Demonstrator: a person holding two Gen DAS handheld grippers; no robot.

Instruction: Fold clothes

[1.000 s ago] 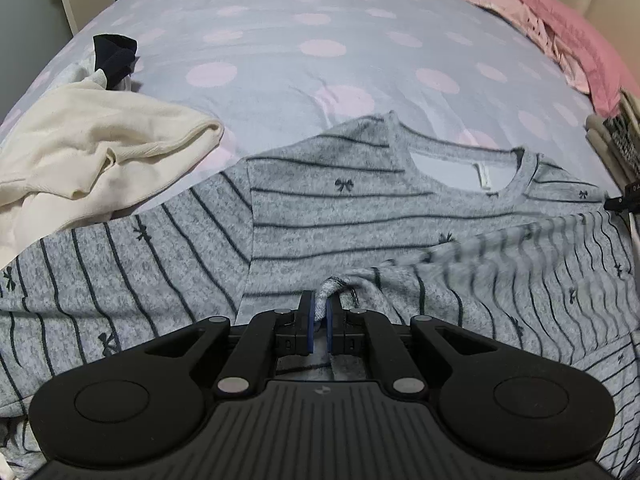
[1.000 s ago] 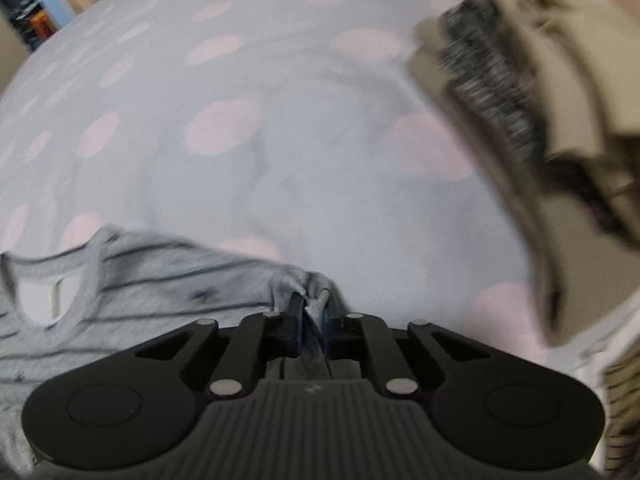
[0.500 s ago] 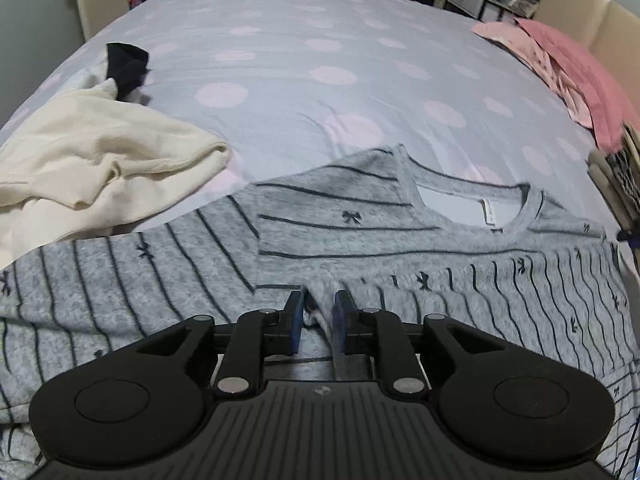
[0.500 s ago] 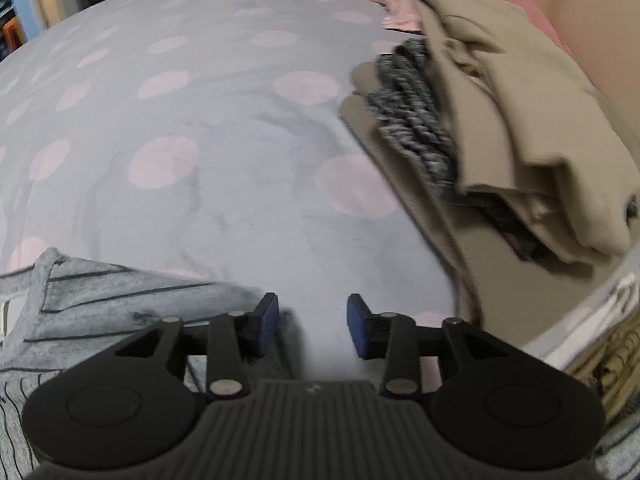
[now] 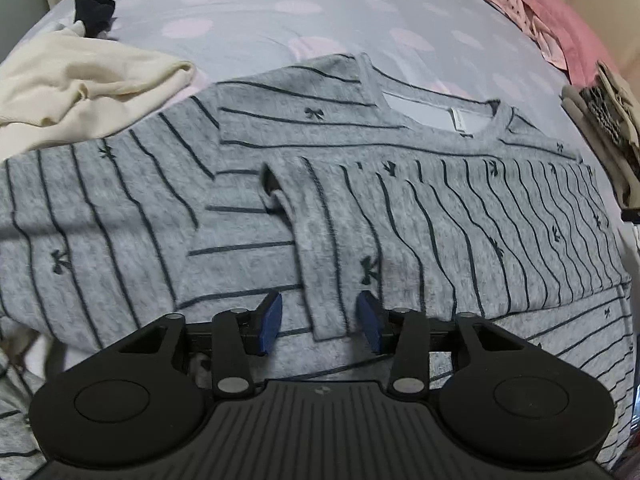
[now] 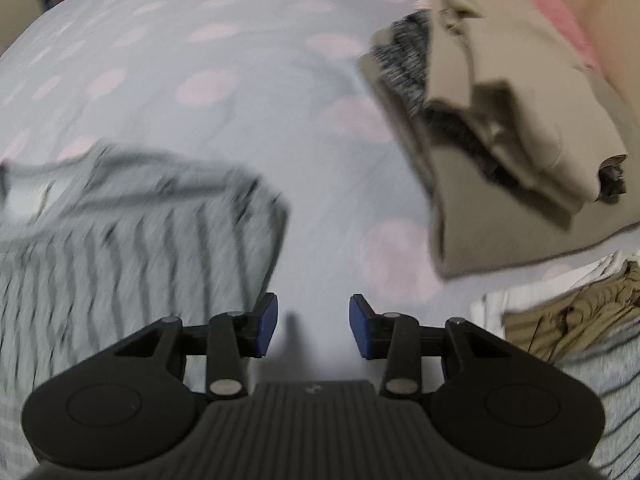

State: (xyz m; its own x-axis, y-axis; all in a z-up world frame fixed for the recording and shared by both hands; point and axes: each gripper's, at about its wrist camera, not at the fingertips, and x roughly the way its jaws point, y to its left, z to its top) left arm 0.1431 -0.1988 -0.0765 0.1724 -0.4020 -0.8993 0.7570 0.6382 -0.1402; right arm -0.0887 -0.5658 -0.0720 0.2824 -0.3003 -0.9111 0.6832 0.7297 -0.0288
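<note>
Lying flat on the dotted bedspread (image 5: 248, 4), the grey striped top (image 5: 280, 128) has one sleeve (image 5: 460, 216) folded across its body. A cream garment (image 5: 80, 84) sits at its left. The left gripper (image 5: 319, 322) is spread wide above the sleeve cuff, gripping nothing. The right gripper (image 6: 313, 326) is likewise released, over bare bedspread beside the top's edge; folded beige clothes (image 6: 512, 128) lie right.

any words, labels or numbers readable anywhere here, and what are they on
None can be read.
White neck label inside the grey striped knit top with small bow prints: print too small to read.
Small pale mark on the black ribbed claw body: a logo shape, no legible letters.
</note>
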